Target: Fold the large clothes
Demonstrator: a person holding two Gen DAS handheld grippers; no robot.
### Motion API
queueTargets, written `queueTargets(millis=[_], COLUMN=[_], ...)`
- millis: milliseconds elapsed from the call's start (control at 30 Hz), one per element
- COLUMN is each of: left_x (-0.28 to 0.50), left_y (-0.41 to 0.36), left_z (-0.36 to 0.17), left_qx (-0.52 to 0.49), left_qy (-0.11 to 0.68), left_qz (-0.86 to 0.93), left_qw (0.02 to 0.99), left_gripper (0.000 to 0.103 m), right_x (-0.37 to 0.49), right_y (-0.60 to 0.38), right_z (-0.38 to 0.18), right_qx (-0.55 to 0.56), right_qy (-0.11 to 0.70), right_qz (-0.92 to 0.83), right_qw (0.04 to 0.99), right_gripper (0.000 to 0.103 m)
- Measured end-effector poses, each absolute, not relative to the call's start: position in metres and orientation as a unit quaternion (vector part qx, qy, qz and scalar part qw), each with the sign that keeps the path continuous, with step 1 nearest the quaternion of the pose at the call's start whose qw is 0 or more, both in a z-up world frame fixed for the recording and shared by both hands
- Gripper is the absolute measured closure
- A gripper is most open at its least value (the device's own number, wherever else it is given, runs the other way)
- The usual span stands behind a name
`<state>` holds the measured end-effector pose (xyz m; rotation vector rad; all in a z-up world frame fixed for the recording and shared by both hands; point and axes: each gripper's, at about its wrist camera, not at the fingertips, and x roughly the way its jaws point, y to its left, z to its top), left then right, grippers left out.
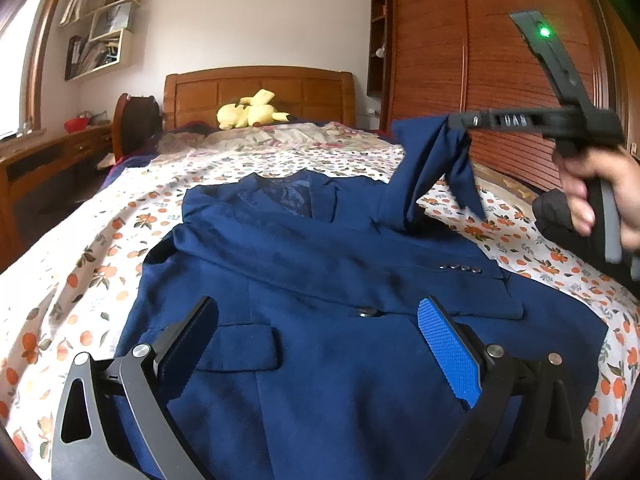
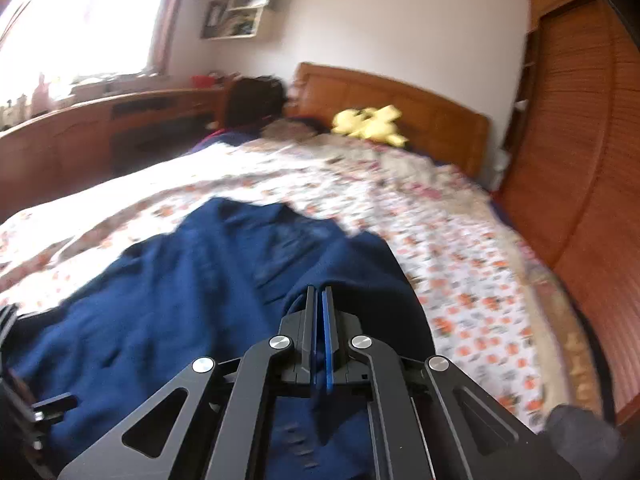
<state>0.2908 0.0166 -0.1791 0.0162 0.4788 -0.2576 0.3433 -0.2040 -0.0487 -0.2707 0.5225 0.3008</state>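
Left wrist view: the jacket [image 1: 320,280] sleeve [image 1: 424,168] is pinched by the right gripper [image 1: 460,122], raised right of the spread left gripper [image 1: 320,332].

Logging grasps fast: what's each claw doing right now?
Left claw: open, empty, over the jacket.
Right claw: closed on the jacket's sleeve, lifting it.

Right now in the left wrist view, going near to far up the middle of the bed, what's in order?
Open left gripper → navy blue suit jacket lying flat → orange-print white bedsheet → yellow plush toy → wooden headboard.
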Motion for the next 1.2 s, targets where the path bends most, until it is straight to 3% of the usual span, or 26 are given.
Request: queueTargets(millis=[133,400,767,900,1200], left_x=[0.288,0.285,0.288,0.289,0.299], left_y=[0.021,0.021,0.011,0.006,-0.012], left_z=[-0.179,-0.179,-0.183,-0.185,-0.181], left_qx=[0.006,0.006,0.03,0.041,0.071], left_qy=[0.238,0.238,0.245,0.25,0.264], left_qz=[-0.128,-0.131,-0.126,-0.121,-0.118], left_qw=[0.963,0.962,0.961,0.96,0.955], left_gripper=[0.003,0.003,0.003,0.003,0.003], right_x=[0.328,0.295,0.263,0.258,0.249], right_y=[-0.185,-0.193,-0.226,-0.234,-0.247], right_z=[-0.07,-0.088,-0.139,-0.153,-0.178], right_qx=[-0.123,-0.089,-0.054,-0.051,-0.05], right_qy=[0.283,0.305,0.348,0.354,0.377], right_qz=[0.172,0.168,0.142,0.145,0.172], right_qw=[0.935,0.933,0.925,0.922,0.909], right_gripper=[0.098,0.075,0.074,0.064,0.064])
